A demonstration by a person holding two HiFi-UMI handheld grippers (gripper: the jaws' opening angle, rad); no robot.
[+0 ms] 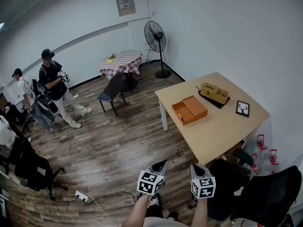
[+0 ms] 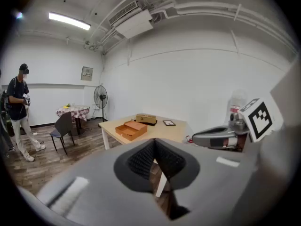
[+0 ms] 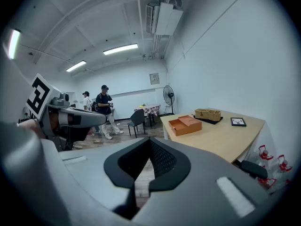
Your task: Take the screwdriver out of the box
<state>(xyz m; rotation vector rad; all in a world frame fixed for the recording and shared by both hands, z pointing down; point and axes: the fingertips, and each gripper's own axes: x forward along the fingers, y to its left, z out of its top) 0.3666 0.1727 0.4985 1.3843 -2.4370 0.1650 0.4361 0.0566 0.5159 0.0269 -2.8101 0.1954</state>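
Box (image 1: 189, 109), one, left gripper (image 1: 160, 164), right gripper (image 1: 197, 167), closed

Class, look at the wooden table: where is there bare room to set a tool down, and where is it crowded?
The near half of the table is bare, from the orange box to the near corner. A narrower strip lies free between the box and the picture frame. The far end is crowded: box, woven basket, frame.
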